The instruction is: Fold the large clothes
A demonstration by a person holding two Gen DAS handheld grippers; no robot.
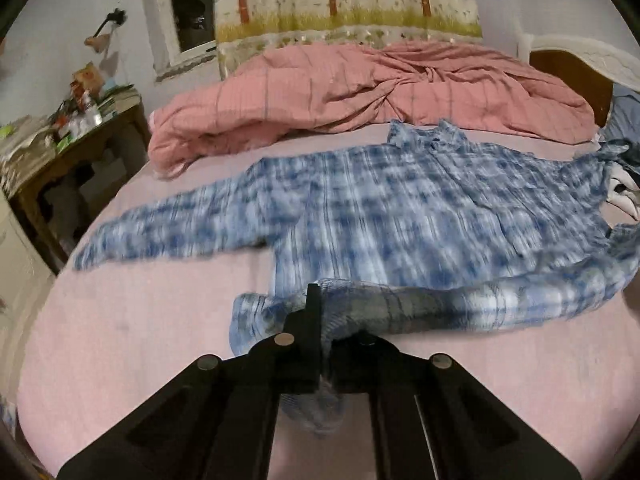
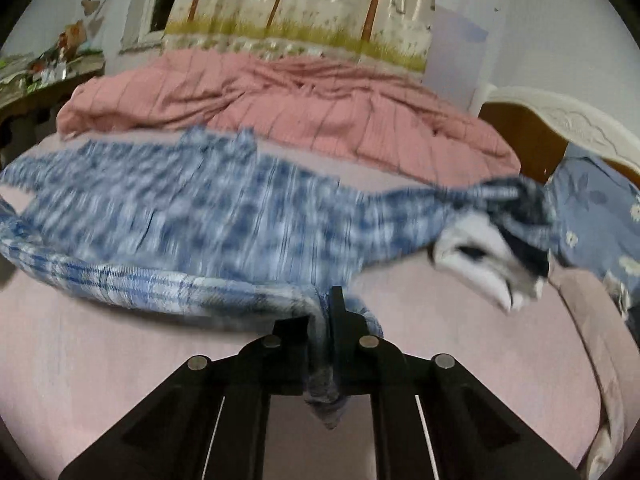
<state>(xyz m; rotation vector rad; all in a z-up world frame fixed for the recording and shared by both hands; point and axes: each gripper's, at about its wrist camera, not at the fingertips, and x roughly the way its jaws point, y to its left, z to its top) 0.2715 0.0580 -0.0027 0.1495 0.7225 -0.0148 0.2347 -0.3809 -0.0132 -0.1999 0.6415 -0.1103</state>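
One blue-and-white plaid shirt lies spread on the pink sheet of the bed, straight ahead of both pairs of tongs. Its near hem is lifted off the sheet at two places. The left tongs are clamped tight on the hem's left corner, with a fold of plaid cloth hanging down between the black fingers. The right tongs are likewise pinched narrow on the hem's right corner, cloth trailing below them. Between the two grips the hem forms a raised, rolled edge across the front of each view.

The shirt's body runs away from the tongs, collar at the far end by the pink quilt, hem nearest. Its sleeves stretch out sideways, so the widest span runs left to right across the bed; the left sleeve lies flat toward the bed's left edge, and the right sleeve reaches toward a small heap of dark and white clothes beside a blue flowered pillow.

Count: one shirt, two tongs, one quilt bunched along the far side. A cluttered wooden surface stands to the left of the bed. The shirt is blurred in both views.
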